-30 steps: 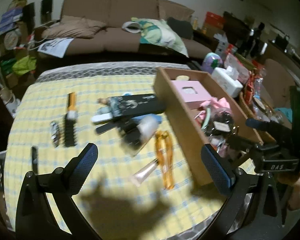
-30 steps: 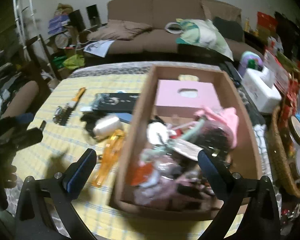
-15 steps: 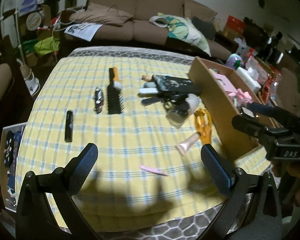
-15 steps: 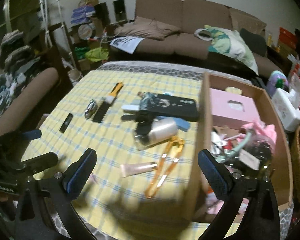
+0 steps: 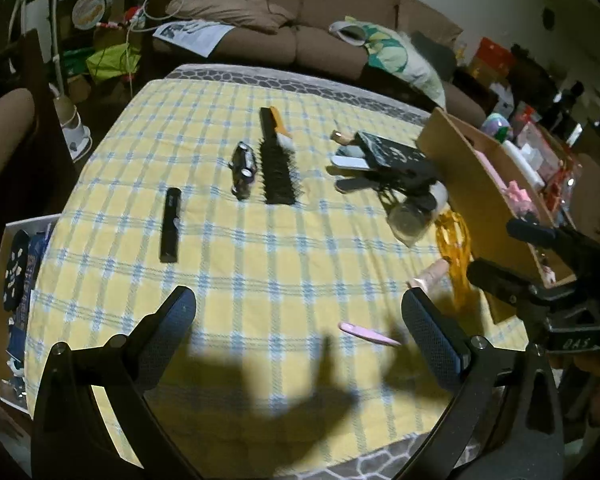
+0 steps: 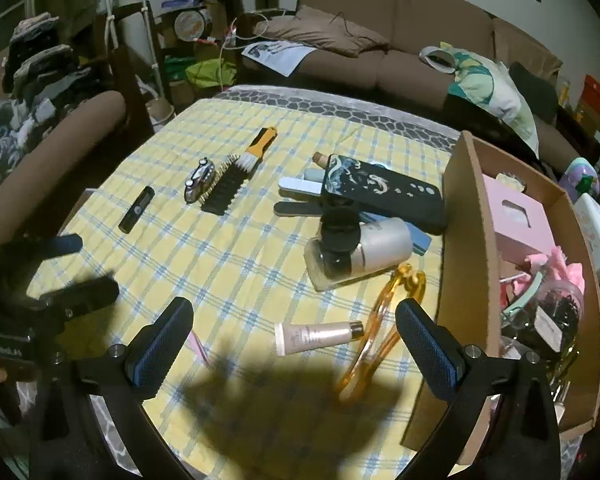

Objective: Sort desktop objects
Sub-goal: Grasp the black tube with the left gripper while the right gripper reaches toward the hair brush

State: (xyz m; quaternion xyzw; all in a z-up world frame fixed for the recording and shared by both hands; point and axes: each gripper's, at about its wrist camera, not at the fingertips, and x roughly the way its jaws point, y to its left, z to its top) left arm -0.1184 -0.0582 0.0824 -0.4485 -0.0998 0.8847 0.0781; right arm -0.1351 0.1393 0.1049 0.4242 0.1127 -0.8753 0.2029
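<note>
On the yellow checked tablecloth (image 5: 228,264) lie a black stick (image 5: 169,224), a small metal toy car (image 5: 244,170), a black brush (image 5: 276,168) with an orange handle, a black patterned case (image 6: 380,192), nail files (image 6: 300,186), a frosted bottle (image 6: 360,256), orange scissors-like tongs (image 6: 384,328), a pink tube (image 6: 320,334) and a thin pink stick (image 5: 368,333). My left gripper (image 5: 300,332) is open and empty above the near cloth. My right gripper (image 6: 294,344) is open and empty, hovering just before the tube.
A cardboard box (image 6: 466,264) full of pink and mixed items stands at the table's right edge. A brown sofa (image 6: 380,40) with a pillow lies behind. A chair (image 6: 48,152) and clutter stand at the left. My right gripper shows in the left wrist view (image 5: 540,268).
Both grippers have pulled back and swung left, away from the box, so more of the tablecloth and the left-hand objects have come into view. Both stay open.
</note>
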